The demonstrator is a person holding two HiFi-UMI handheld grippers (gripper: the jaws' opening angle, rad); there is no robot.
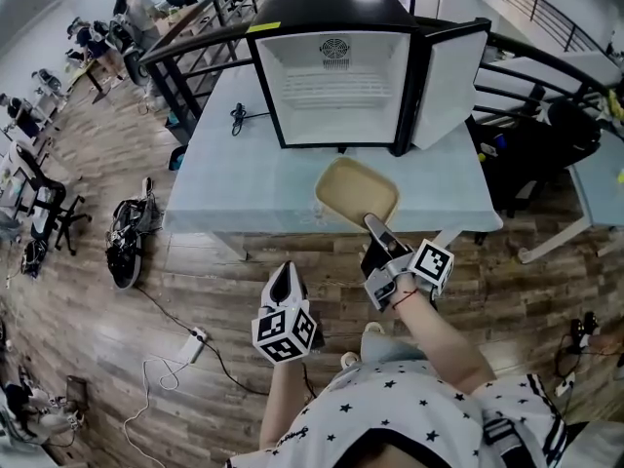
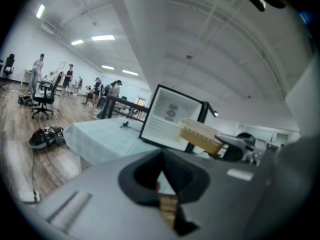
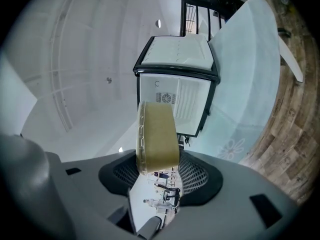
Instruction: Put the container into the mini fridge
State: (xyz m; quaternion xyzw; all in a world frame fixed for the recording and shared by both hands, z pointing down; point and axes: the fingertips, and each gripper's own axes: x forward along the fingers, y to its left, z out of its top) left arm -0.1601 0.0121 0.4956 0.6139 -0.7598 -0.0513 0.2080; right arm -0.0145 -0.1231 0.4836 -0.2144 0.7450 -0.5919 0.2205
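Note:
A tan lidded container [image 1: 356, 191] hangs in the air above the near edge of the pale blue table [image 1: 244, 183], in front of the mini fridge [image 1: 336, 76]. My right gripper [image 1: 373, 224] is shut on the container's near rim. In the right gripper view the container [image 3: 157, 134] stands edge-on between the pads of the right gripper [image 3: 159, 160], with the fridge [image 3: 175, 84] beyond it. The fridge door [image 1: 448, 86] is swung open to the right, and the white inside holds nothing I can see. My left gripper [image 1: 284, 273] is shut and holds nothing, low and short of the table.
A black cable [image 1: 237, 115] lies on the table left of the fridge. On the wooden floor are a power strip [image 1: 195, 339] and bags [image 1: 127, 237]. A black railing [image 1: 185, 57] runs behind the table. People sit at desks at the far left.

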